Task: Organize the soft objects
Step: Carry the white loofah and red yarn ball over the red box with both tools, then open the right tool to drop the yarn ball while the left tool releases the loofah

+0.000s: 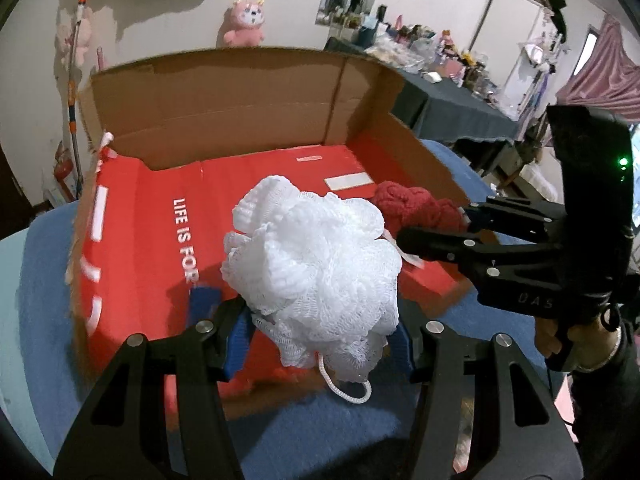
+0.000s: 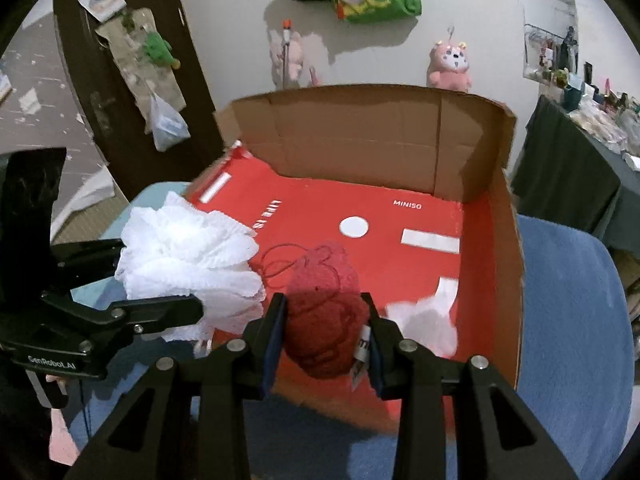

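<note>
My left gripper (image 1: 320,340) is shut on a white mesh bath pouf (image 1: 316,268) and holds it above the front of the red cardboard box (image 1: 152,224). My right gripper (image 2: 326,336) is shut on a dark red yarn ball (image 2: 326,320) with a white tag, above the box's (image 2: 400,264) front edge. The pouf also shows in the right wrist view (image 2: 188,264) at the left, with the left gripper (image 2: 192,312) on it. The yarn ball shows in the left wrist view (image 1: 416,204) in the right gripper (image 1: 432,232). A white soft thing (image 2: 428,320) lies inside the box at the right.
The box has a tall brown back wall (image 1: 240,104) and sits on a blue padded surface (image 2: 568,320). A pink plush (image 2: 450,64) hangs on the wall behind. A dark cluttered table (image 1: 452,100) stands at the right, a dark door (image 2: 116,92) at the left.
</note>
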The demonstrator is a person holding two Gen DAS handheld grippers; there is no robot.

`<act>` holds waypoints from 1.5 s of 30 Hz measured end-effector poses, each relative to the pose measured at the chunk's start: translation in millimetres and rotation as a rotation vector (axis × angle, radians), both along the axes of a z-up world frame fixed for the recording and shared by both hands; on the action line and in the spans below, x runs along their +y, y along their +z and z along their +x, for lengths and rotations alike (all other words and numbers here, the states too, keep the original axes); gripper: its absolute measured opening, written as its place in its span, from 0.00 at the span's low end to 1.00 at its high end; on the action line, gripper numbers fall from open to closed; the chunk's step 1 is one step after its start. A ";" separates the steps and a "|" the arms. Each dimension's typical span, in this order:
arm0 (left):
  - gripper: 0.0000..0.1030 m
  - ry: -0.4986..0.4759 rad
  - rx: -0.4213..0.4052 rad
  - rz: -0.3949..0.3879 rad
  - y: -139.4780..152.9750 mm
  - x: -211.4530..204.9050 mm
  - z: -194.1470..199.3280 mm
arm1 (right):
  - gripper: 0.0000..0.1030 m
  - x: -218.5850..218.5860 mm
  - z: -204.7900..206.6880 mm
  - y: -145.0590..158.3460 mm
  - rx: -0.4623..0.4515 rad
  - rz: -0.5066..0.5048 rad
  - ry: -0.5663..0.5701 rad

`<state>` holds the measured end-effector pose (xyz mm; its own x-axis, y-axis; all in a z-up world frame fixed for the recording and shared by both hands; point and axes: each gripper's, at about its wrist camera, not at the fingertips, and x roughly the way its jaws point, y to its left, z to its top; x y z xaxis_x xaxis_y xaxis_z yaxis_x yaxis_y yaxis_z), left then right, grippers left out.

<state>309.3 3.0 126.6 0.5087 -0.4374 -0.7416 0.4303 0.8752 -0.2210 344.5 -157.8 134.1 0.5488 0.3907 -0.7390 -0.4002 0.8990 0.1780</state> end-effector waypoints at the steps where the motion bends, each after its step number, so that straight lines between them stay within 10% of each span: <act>1: 0.53 0.002 0.013 0.001 -2.9 -0.9 10.0 | 0.37 0.8 9.1 -2.0 0.009 -0.014 -0.005; 18: 0.55 0.148 0.151 0.027 -53.9 5.5 134.3 | 0.37 9.7 143.6 -47.8 0.223 -0.172 -0.142; 35: 0.69 0.176 0.123 0.061 -57.6 -1.1 148.4 | 0.37 12.5 154.0 -63.7 0.237 -0.248 -0.150; 45: 0.77 0.209 0.094 0.047 -44.1 5.9 141.6 | 0.55 16.4 151.5 -56.5 0.213 -0.247 -0.169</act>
